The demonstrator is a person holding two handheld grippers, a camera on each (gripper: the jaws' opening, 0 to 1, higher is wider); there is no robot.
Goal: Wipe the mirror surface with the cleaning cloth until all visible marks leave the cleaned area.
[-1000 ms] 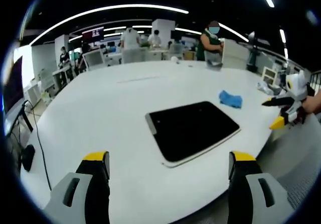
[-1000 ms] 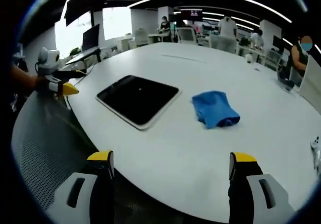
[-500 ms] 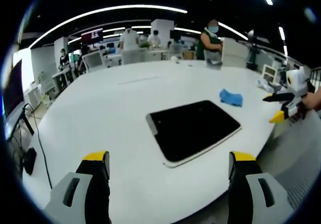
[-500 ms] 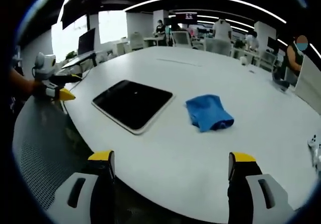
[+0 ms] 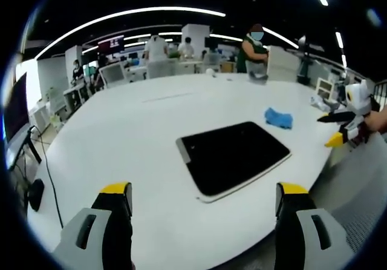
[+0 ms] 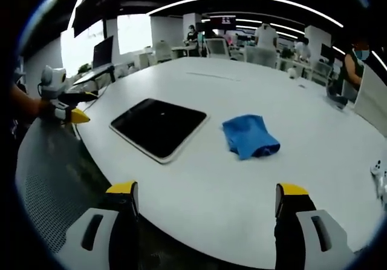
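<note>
- Open-plan office space lies behind a broad white counter (image 5: 139, 137), with desks, screens and a few people standing far off under long ceiling lights.
- On the counter lies the mirror (image 5: 233, 155), a dark rounded slab with a pale rim, flat and near the person's edge; in the right gripper view the mirror (image 6: 158, 126) sits left of centre.
- Just beside it, but not touching, rests the crumpled blue cleaning cloth (image 6: 249, 136); from the left gripper view the cloth (image 5: 278, 118) shows as a small blue heap beyond the mirror's far corner.
- Judging by this layout, the task has not really begun: the cloth is untouched on the counter, nothing rests on the mirror, and any marks on the glass are too small to make out.
- What is left, as I read it: pick up the cloth, bring it onto the mirror, and wipe across the whole surface.
- The left gripper (image 5: 202, 203) has its yellow-tipped fingers (image 5: 115, 191) spread wide, empty, held short of the counter's near edge.
- The right gripper (image 6: 204, 202) likewise has its fingers (image 6: 290, 192) wide apart and holds nothing, aimed roughly toward the cloth.
- Each gripper appears at the side of the other's view, held off the counter's edge.
</note>
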